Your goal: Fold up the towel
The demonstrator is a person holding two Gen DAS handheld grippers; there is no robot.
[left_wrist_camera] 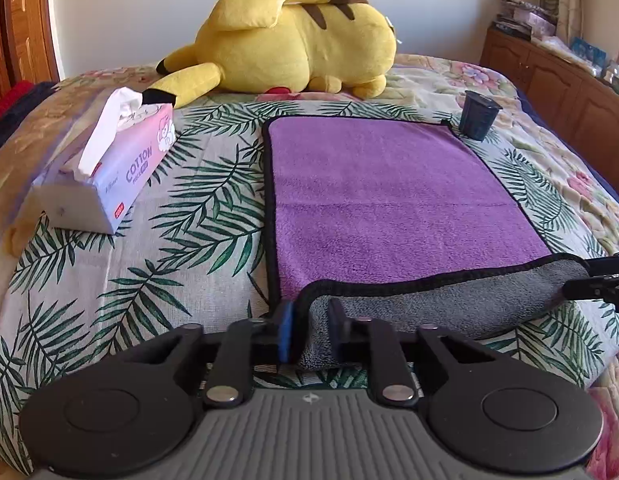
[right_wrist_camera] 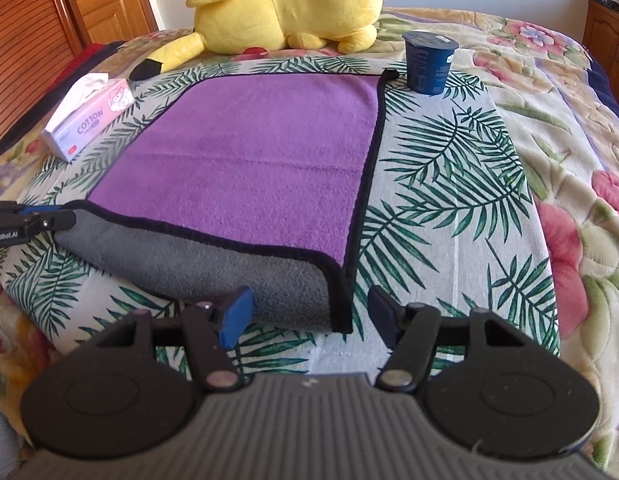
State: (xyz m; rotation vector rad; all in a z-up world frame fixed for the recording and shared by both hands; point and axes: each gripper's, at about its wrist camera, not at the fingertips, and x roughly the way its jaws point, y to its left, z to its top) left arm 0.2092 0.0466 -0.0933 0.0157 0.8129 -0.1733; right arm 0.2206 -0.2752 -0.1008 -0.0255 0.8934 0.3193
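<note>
One towel [left_wrist_camera: 389, 196] (two grippers).

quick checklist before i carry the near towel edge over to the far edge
1. Left hand-held gripper shut on the near corner of the purple-and-grey fleece towel: ok.
2. Right hand-held gripper holding its corner: not ok, jaws open, nothing between them.
3. Near edge turned over, grey side up: ok.
4. Far corner clear of the dark blue plastic cup: cannot tell, very close.
5. Pink tissue pack off the towel: ok.
</note>
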